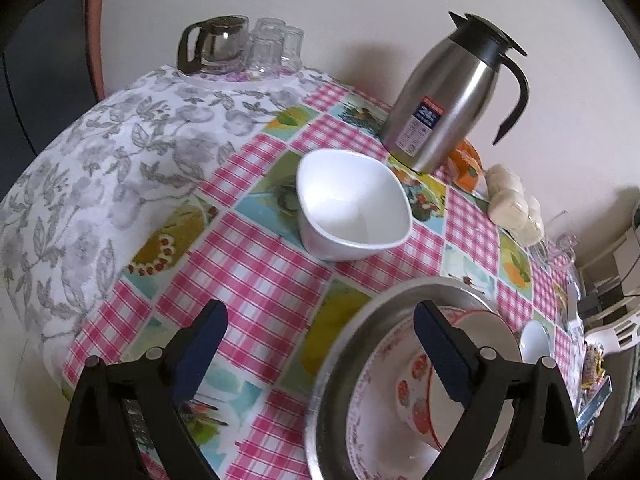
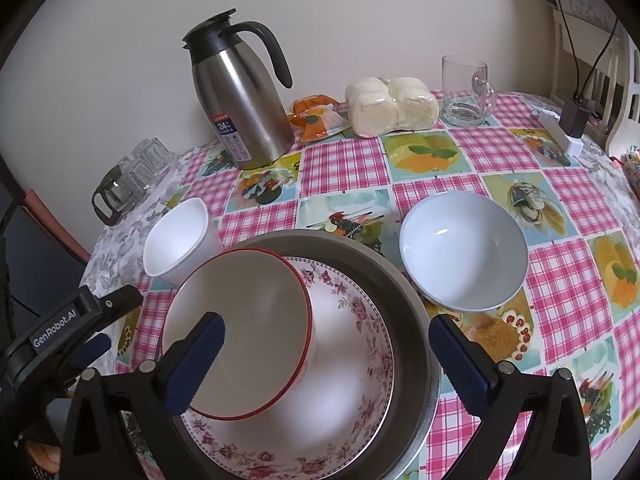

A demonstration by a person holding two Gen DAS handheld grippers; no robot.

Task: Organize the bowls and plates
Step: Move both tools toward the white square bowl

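Steel-grey and shallow, a round metal basin [image 2: 404,292] sits near the front edge of the counter [image 2: 452,152], and nested inside it is a wide white porcelain plate with a pink floral border [image 2: 360,320]. On that plate stands a deep white bowl with a thin red rim [image 2: 248,320], tilted a little; from the left wrist view its outer wall shows orange-red fruit prints. Just beside the basin toward the right edge rests a plain round white bowl with a grey outside [image 2: 464,248], upright. Toward the left edge stands a glossy white bowl with a squared, soft-cornered rim [image 1: 352,204], close to the basin but apart from it.

Both tools hang open: the left gripper [image 1: 320,344] has its jaws spread wide with one blue pad over the basin's contents, and the right gripper [image 2: 328,356] has its jaws apart above the red-rimmed bowl, pressing on nothing.

Pink gingham oilcloth with fruit panels covers most of the counter, over a grey leaf-print cloth. Along the back edge, against a cream wall, stand a brushed steel jug with a black handle [image 2: 240,100], wrapped pale buns [image 2: 390,106], a clear glass mug [image 2: 466,90] and a glass coffee pot [image 1: 212,44].
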